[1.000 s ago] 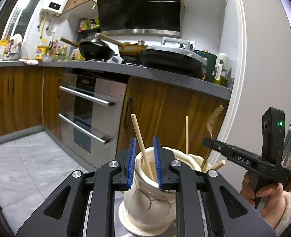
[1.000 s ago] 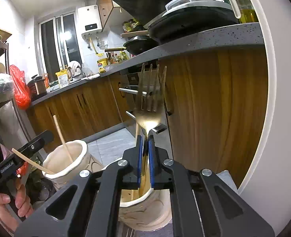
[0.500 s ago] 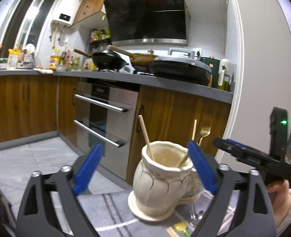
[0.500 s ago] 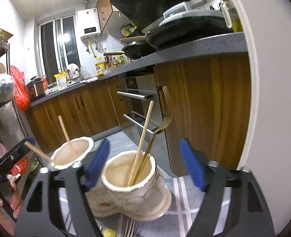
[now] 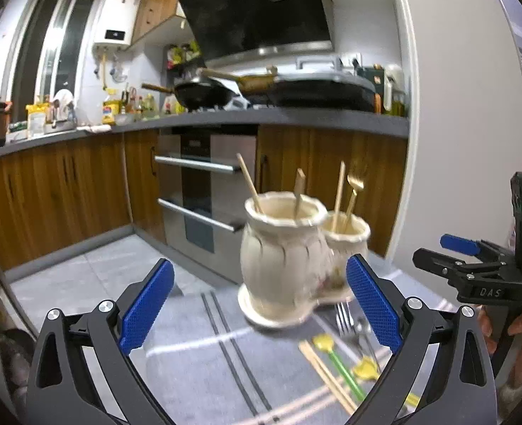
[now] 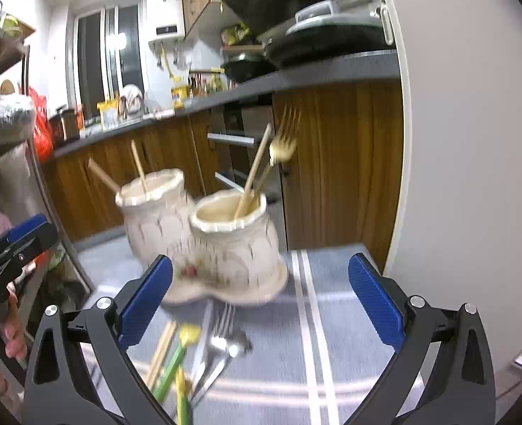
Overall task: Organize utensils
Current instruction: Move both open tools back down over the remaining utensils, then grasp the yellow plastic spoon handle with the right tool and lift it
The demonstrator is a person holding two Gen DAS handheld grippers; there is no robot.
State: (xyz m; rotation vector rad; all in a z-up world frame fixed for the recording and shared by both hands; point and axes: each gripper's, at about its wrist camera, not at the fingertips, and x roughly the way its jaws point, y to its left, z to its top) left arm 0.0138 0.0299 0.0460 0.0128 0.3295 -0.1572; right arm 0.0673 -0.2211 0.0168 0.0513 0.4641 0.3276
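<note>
**Between picks: both hand-held grippers empty, loose cutlery waiting**

Nearest to the cameras, the left hand-held gripper (image 5: 259, 304) and the right hand-held gripper (image 6: 261, 301) both stand wide with nothing between the blue pads. Just past them, on the grey striped cloth (image 6: 331, 336) covering the bench, lie the leftovers: a silver fork (image 6: 222, 318), a spoon (image 6: 234, 345), wooden chopsticks (image 5: 326, 366) and green-stemmed utensils with yellow ends (image 5: 338, 361). It's blurry, so I can't count them.

Behind those sits the cream ceramic double holder (image 6: 204, 233). One pot has two wooden sticks; the other has a chopstick (image 6: 253, 170) and a gold fork (image 6: 282, 148).

My guess: a drop-off is done and the next grab is due. That means tipping down to the cloth and closing on one thin handle without dragging its neighbours.

Only readable text: "DAS" on the right hand-held gripper's body (image 5: 489, 292).
</note>
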